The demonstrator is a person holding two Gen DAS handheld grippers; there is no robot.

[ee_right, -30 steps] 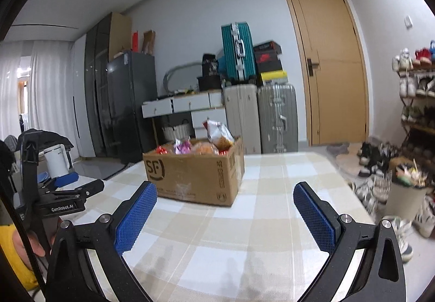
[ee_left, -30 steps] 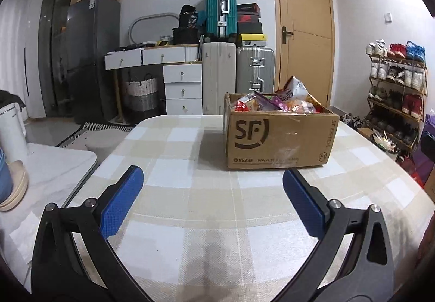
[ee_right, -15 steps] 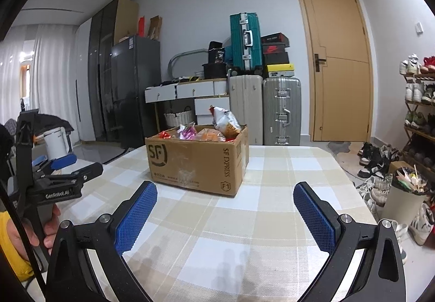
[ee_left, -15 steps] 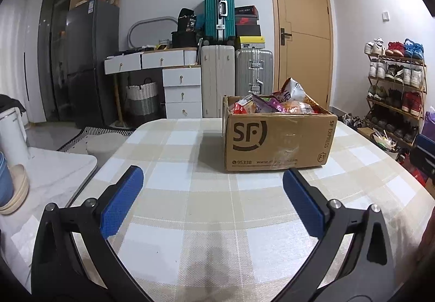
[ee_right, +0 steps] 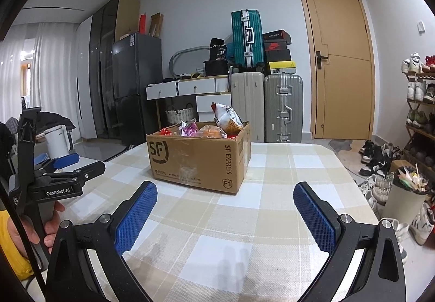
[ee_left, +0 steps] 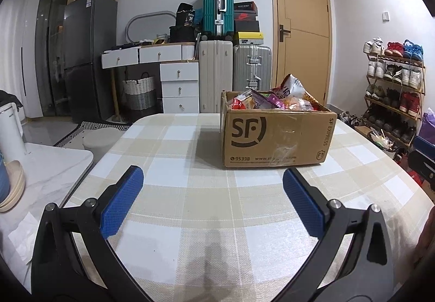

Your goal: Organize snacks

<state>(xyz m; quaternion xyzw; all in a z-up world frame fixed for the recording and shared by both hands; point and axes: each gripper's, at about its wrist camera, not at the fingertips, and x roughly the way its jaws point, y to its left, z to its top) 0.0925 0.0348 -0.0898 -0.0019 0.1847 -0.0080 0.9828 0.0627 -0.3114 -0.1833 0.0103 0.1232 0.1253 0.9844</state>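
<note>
Snacks (ee_left: 272,102) sit heaped in an open cardboard box (ee_left: 274,136) on the checked table (ee_left: 190,193), with one tall packet (ee_left: 292,84) poking above the rim. In the left wrist view, the box stands at about 1 o'clock, well ahead of the left claw (ee_left: 210,186), whose blue pads are spread wide with nothing between them.

In the right wrist view, the same box (ee_right: 198,157) lies at about 11 o'clock, beyond the right claw (ee_right: 224,205), likewise gaping and empty. The left claw (ee_right: 68,163) shows at 9 o'clock, gripped by a hand (ee_right: 40,228).

The scene fits either snacks waiting to be sorted out of the box or snacks already gathered into it; the pictures do not settle which.

Risks, as a judgement: the packets are soft and slippery, so a pinch on a loose corner could slip or crush the contents; the tall packet could topple out if nudged; and the light box could slide on the cloth if pushed.
</note>
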